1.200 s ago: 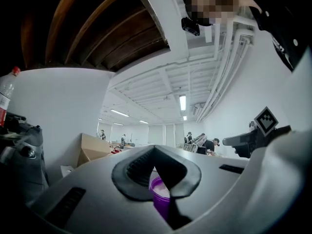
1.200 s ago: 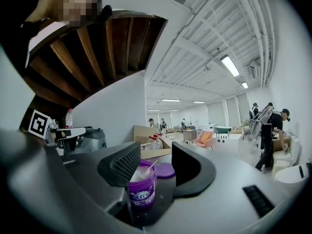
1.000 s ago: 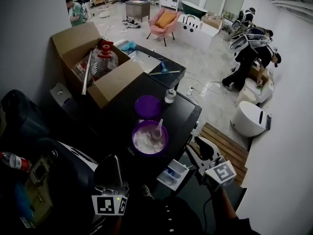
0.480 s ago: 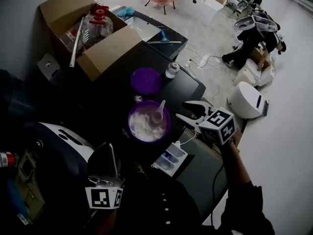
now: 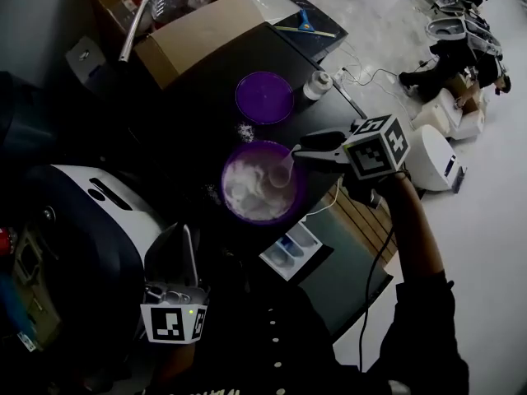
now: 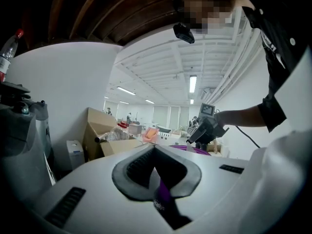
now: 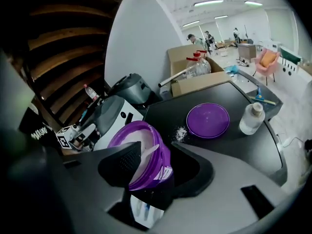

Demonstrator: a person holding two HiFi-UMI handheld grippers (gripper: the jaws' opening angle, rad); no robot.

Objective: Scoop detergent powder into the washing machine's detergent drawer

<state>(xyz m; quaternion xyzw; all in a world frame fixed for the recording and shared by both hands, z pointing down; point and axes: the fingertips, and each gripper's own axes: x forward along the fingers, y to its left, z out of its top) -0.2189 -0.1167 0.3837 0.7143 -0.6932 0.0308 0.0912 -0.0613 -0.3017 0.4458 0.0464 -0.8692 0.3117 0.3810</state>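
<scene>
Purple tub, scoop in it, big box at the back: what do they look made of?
Tub: likely plastic, glossy purple, with a thin rim and a stuck-on label.
Scoop: probably white plastic, smooth, moulded in one piece.
Box: brown cardboard, matte, with creased open flaps.

No legible text, brand name or number is present. The left marker cube (image 5: 173, 326) and the right marker cube (image 5: 380, 146) carry only black-and-white square patterns, with no characters. The label (image 7: 165, 172) on the purple tub (image 7: 155, 157) on the table is too small to read.
</scene>
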